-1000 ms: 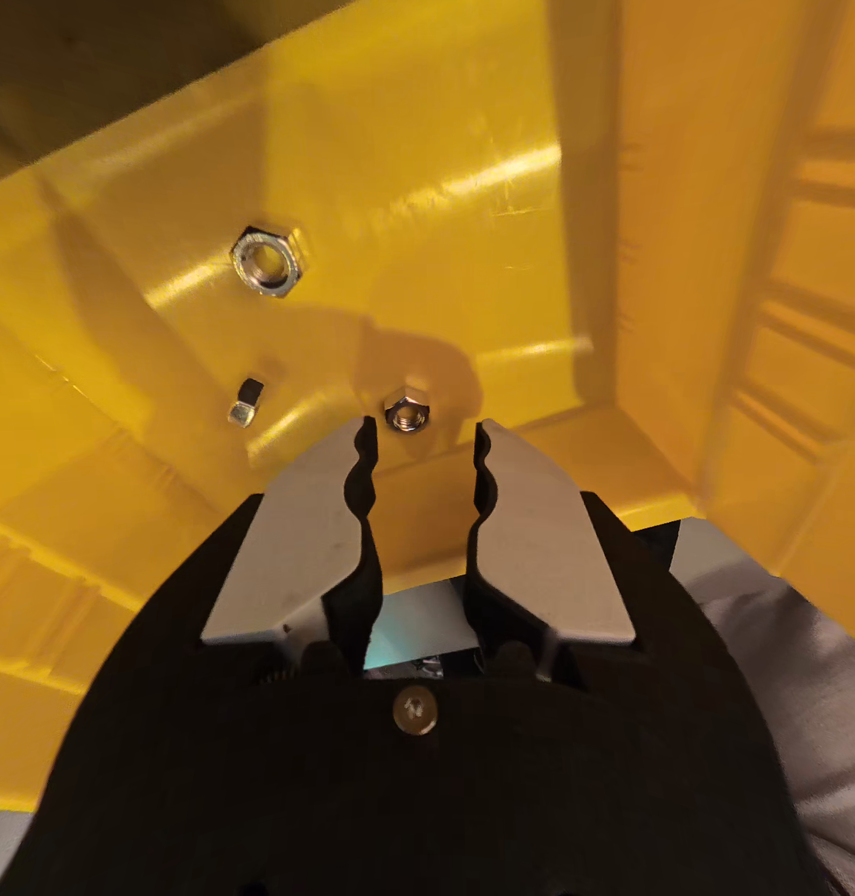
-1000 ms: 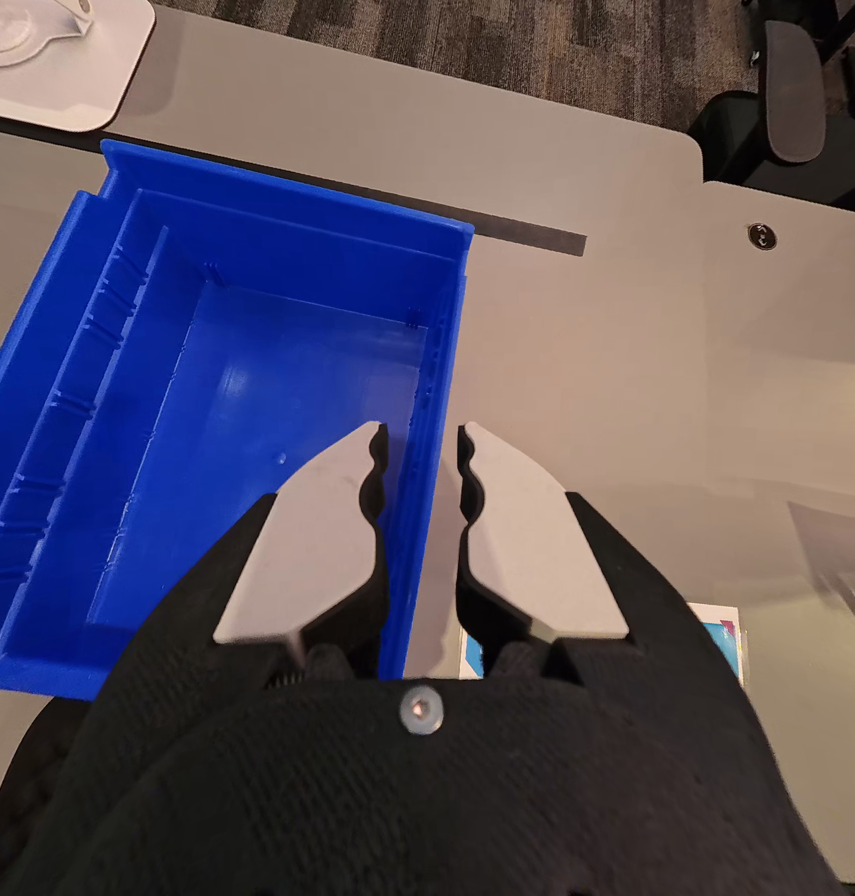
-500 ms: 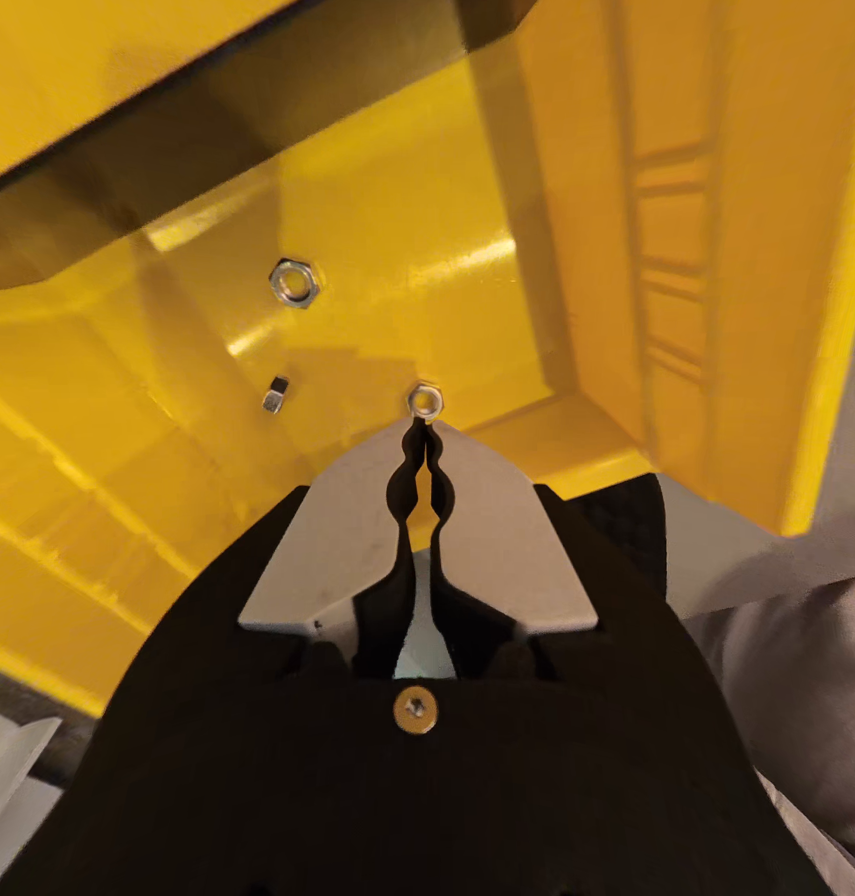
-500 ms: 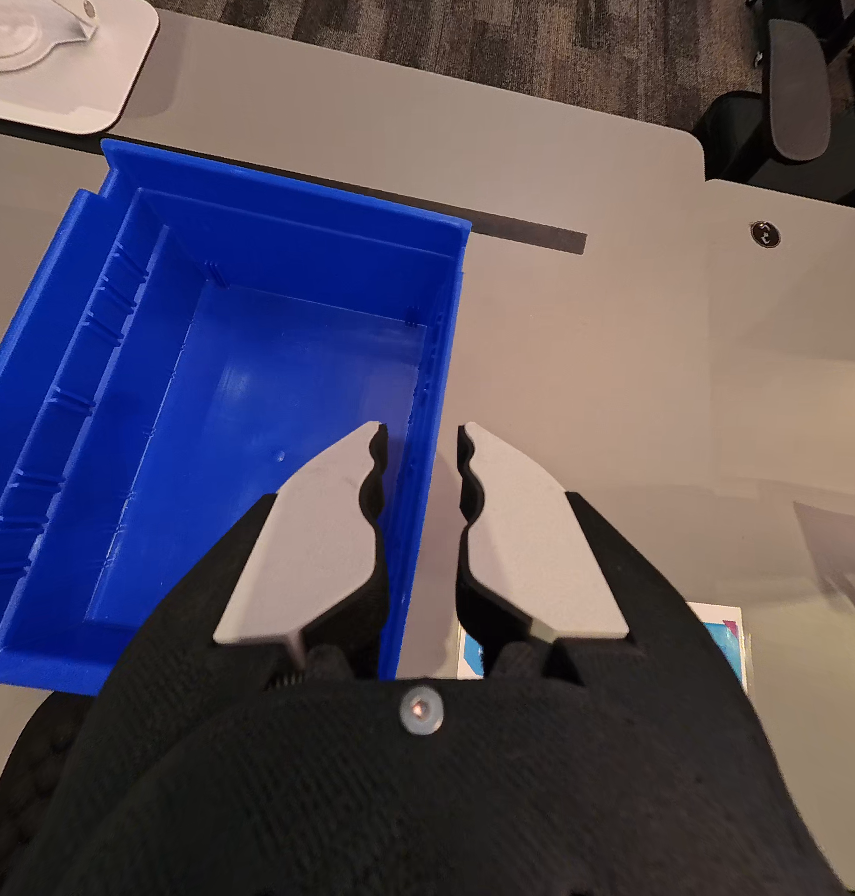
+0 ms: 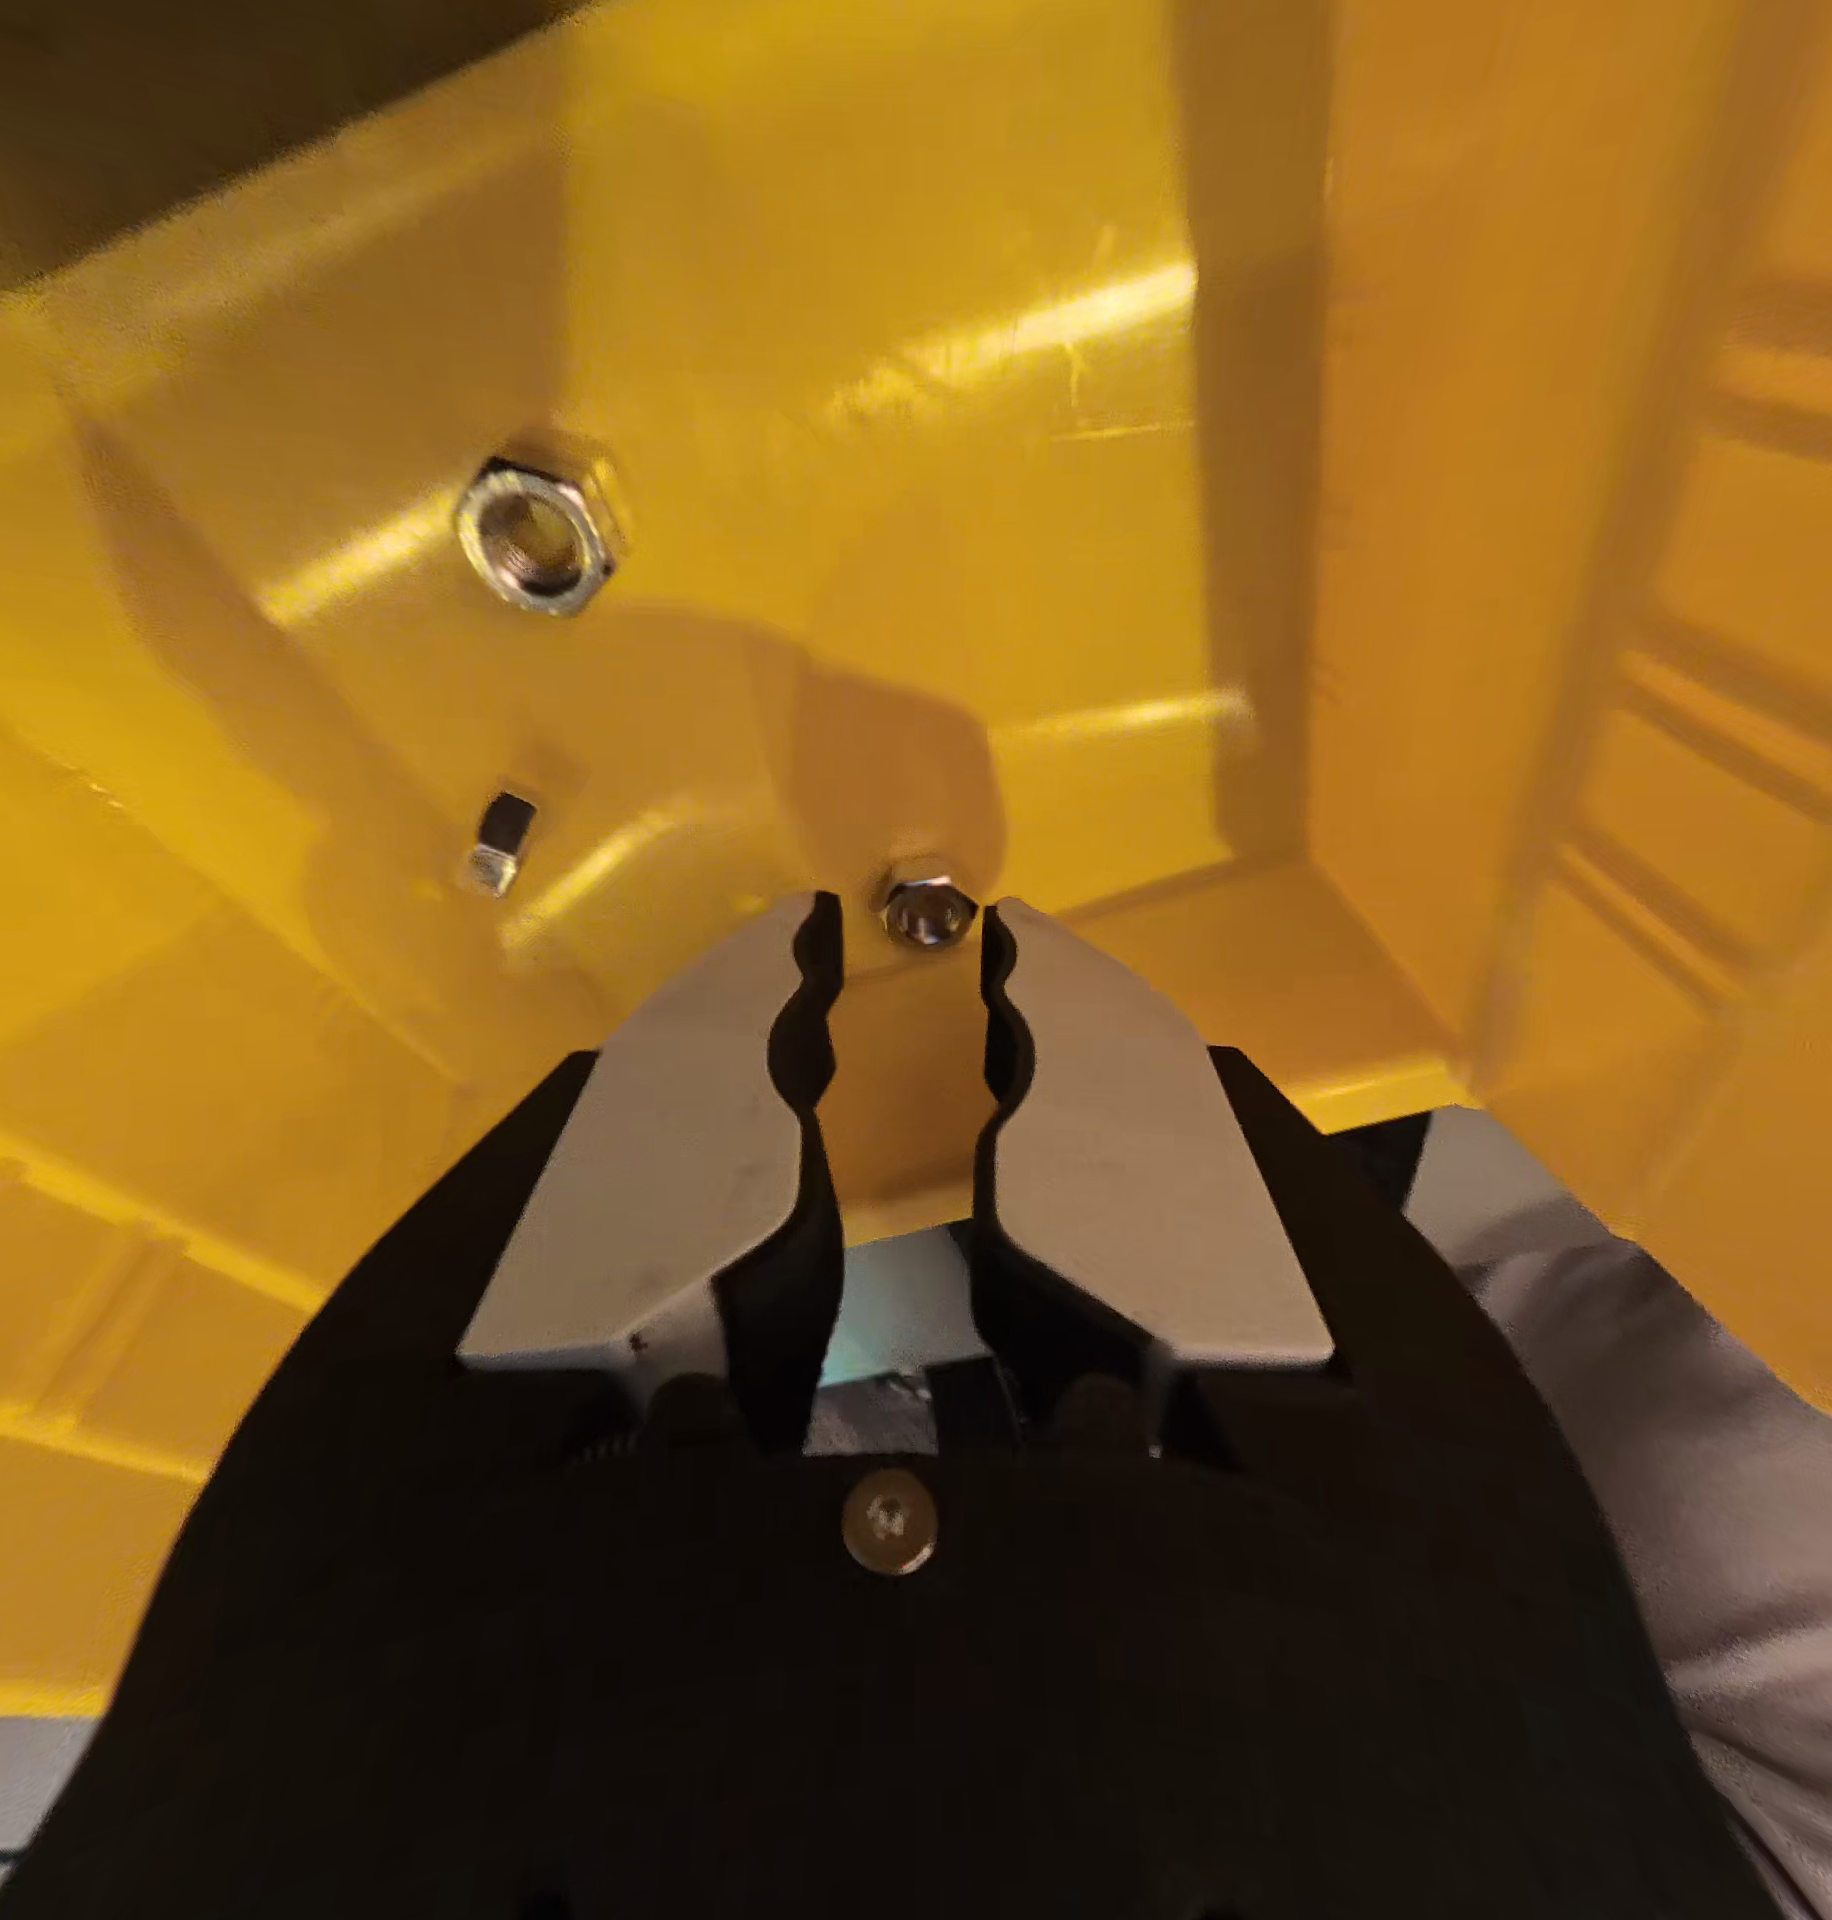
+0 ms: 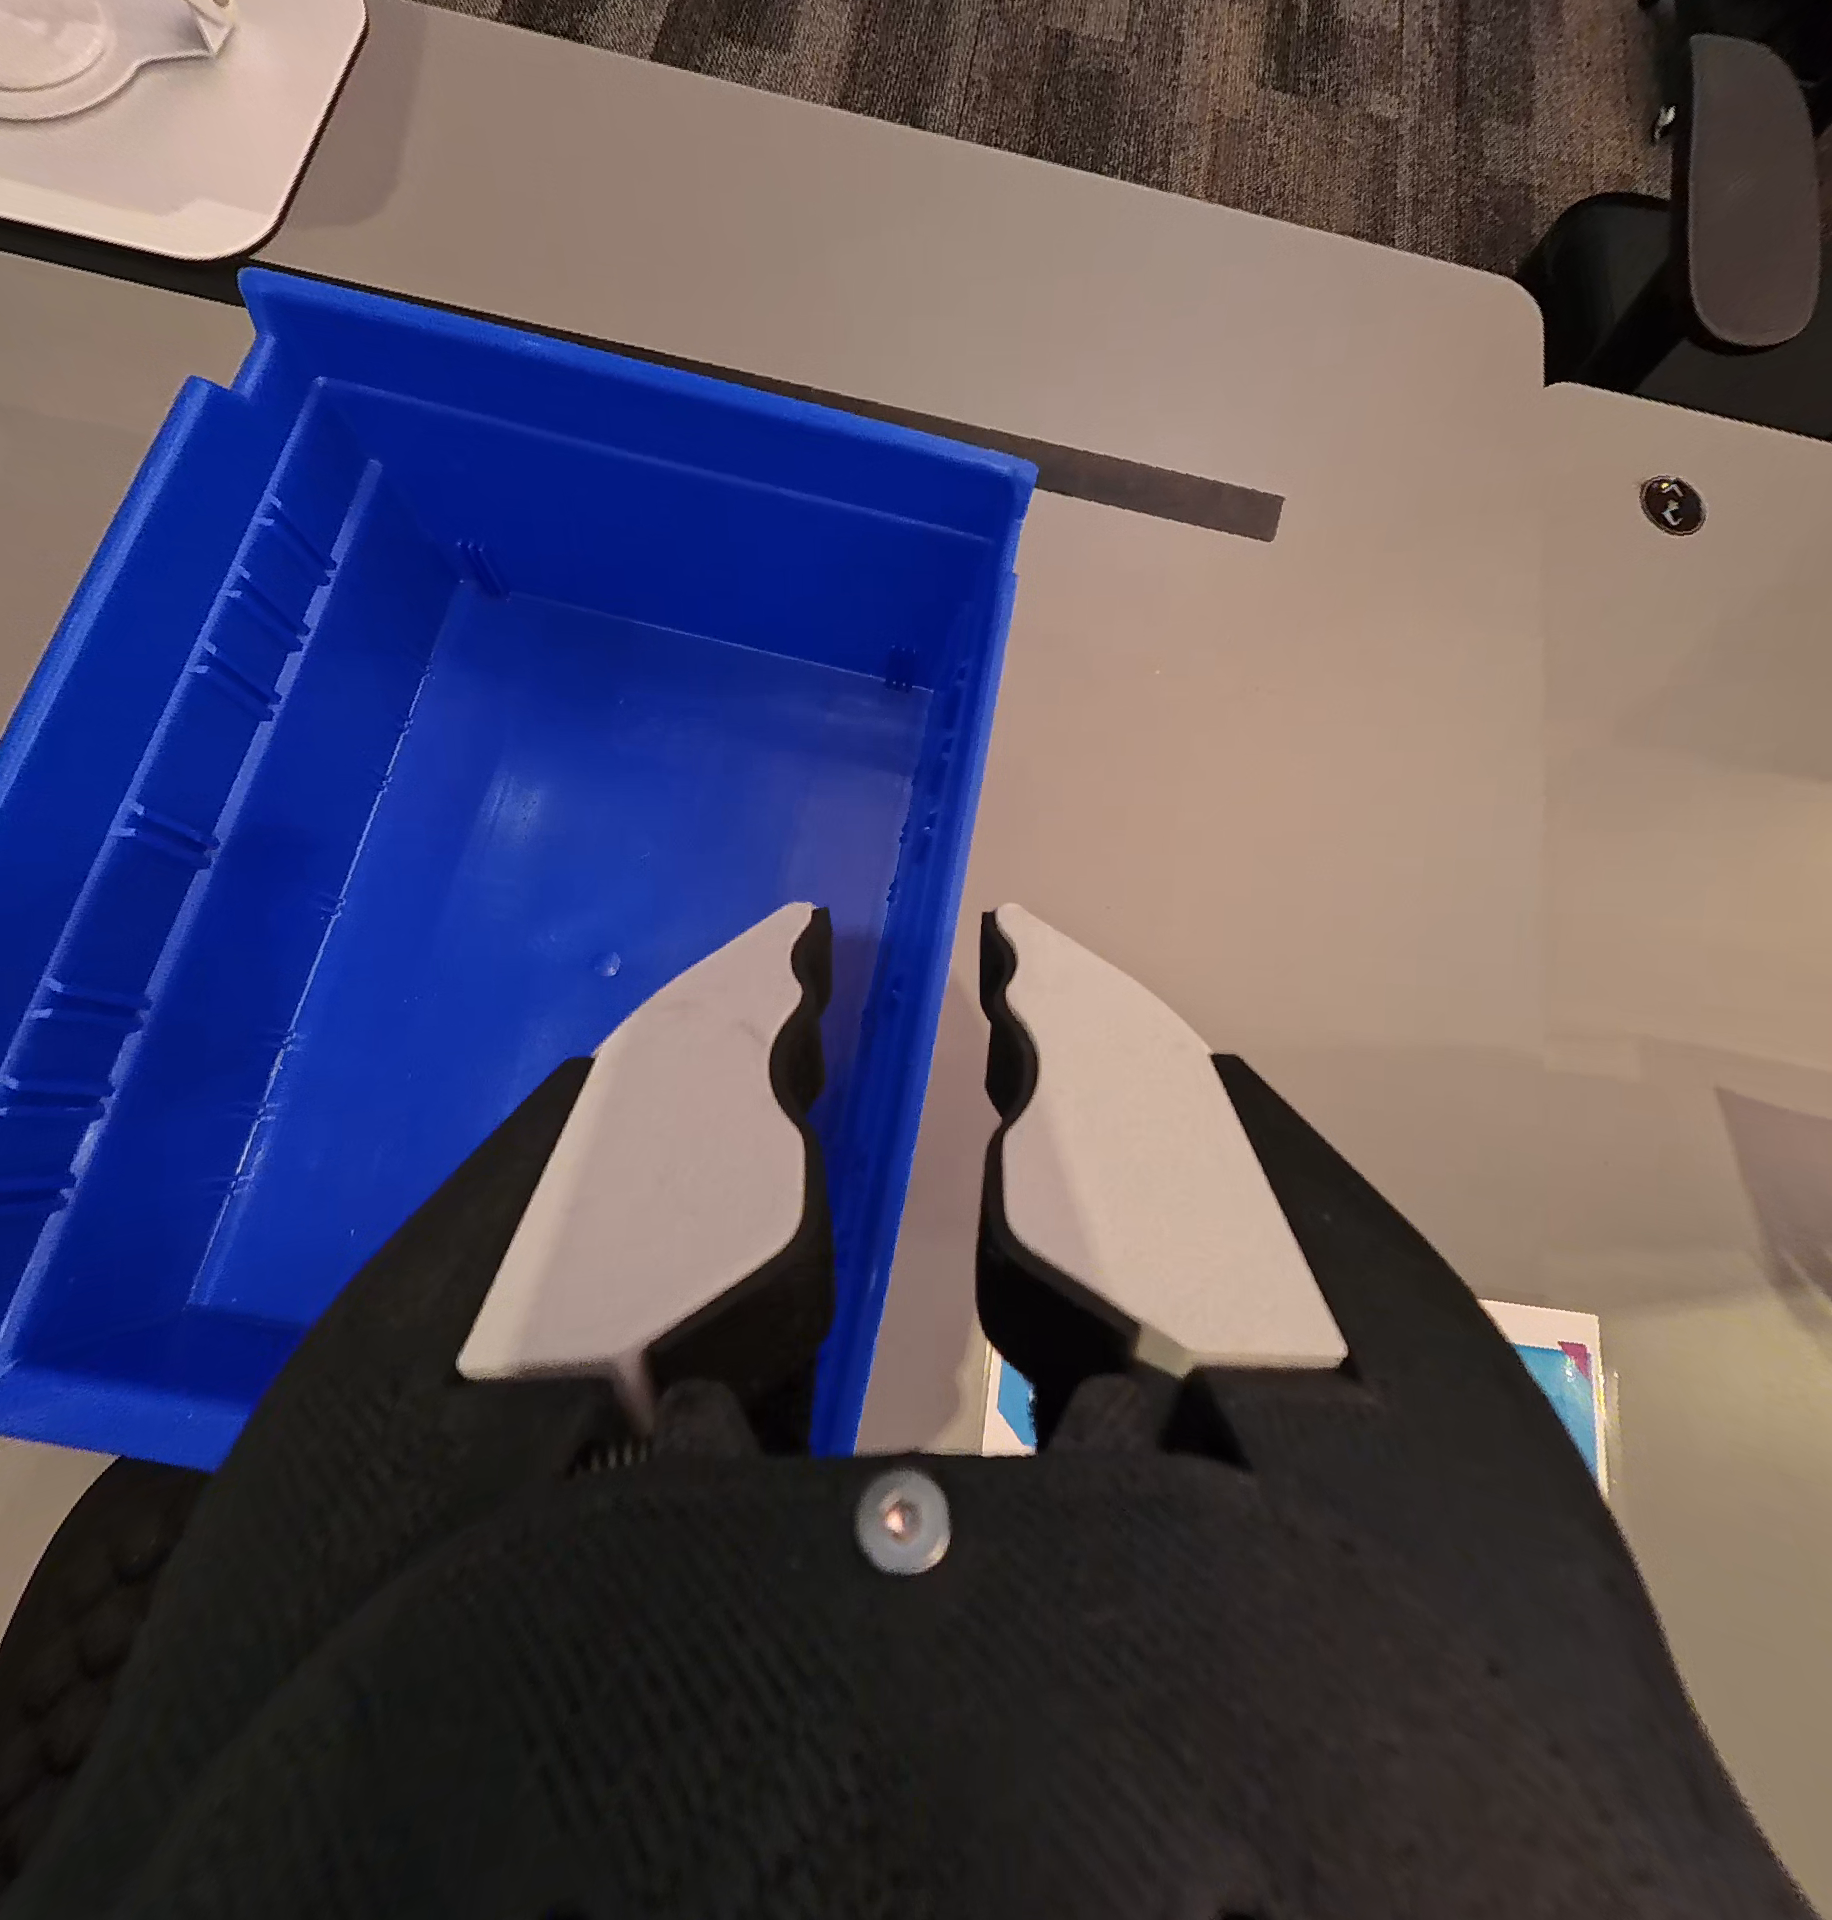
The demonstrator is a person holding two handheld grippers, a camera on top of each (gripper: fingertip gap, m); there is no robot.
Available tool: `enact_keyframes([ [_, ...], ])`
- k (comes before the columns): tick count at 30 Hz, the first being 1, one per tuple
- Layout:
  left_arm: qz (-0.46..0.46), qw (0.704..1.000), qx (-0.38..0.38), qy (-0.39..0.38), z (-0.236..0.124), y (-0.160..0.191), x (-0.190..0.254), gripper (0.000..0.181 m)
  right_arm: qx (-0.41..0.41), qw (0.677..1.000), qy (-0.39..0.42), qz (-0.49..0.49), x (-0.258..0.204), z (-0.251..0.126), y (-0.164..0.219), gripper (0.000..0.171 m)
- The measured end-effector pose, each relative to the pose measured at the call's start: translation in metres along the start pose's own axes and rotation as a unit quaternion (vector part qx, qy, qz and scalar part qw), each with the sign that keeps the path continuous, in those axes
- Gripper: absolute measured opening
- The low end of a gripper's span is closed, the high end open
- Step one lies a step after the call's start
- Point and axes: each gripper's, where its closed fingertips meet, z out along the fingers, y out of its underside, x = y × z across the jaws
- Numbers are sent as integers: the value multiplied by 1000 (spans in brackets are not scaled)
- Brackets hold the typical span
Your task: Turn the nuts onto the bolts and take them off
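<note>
Left hand-held gripper (image 5: 912, 914) spread around small steel hex nut (image 5: 927, 914) in yellow plastic bin (image 5: 891, 260); light, hard, slippery, best pinched across flats; right hand-held gripper (image 6: 899, 925) spread, empty.

Warm, dim light with streaky glare fills the yellow bin (image 5: 891, 312), its edges blurred and bowed. The grey table (image 6: 1307, 779) looks evenly lit, sharp, with soft shadows at right.

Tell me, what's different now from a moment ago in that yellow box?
The left gripper, nearly shut at the small nut half a second ago, has opened again around it; the nut still lies in the yellow bin. The right gripper stays open over the blue bin.
</note>
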Motion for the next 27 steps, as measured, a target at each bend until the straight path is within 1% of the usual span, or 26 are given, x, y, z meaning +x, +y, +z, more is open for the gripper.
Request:
enact_keyframes([
  [1,-6,1000,-16,14,1,3,2,18,-1,1000,-1,-1,0,0,0,29],
  [2,-9,999,-27,19,2,5,2,16,-1,1000,-1,-2,0,0,1,29],
  [9,32,998,-53,-8,2,6,-1,15,1,1000,-3,0,2,-1,2,29],
  [11,39,998,-34,-31,-1,1,-6,12,0,1000,-3,0,2,0,2,29],
  [12,41,998,-15,-39,-4,-4,-9,2,-1,1000,-3,-1,2,0,2,29],
  [15,32,998,25,-43,-12,-11,-15,0,-1,1000,-3,-5,1,0,2,29],
  [17,19,998,34,-49,-15,-12,-22,2,-2,1000,-4,-8,0,1,1,29],
  [19,6,998,47,-30,-17,-11,-19,4,-4,1000,-4,-13,-2,1,2,29],
  [20,10,998,56,-9,-18,-11,-13,13,-6,1000,-4,-15,-2,1,2,29],
  [22,26,998,61,12,-17,-9,-3,18,-8,1000,-3,-17,-3,2,2,29],
  [23,32,998,51,3,-14,-6,-3,23,-9,1000,-3,-18,-3,2,2,29],
  [25,34,999,19,-23,-6,2,-7,39,-9,1000,-3,-19,-3,2,2,29],
  [26,32,999,3,-24,-2,5,-6,42,-9,1000,-3,-19,-3,2,2,29],
  [27,28,1000,1,-10,0,3,-2,40,-10,1000,-3,-19,-3,2,2,29],
])
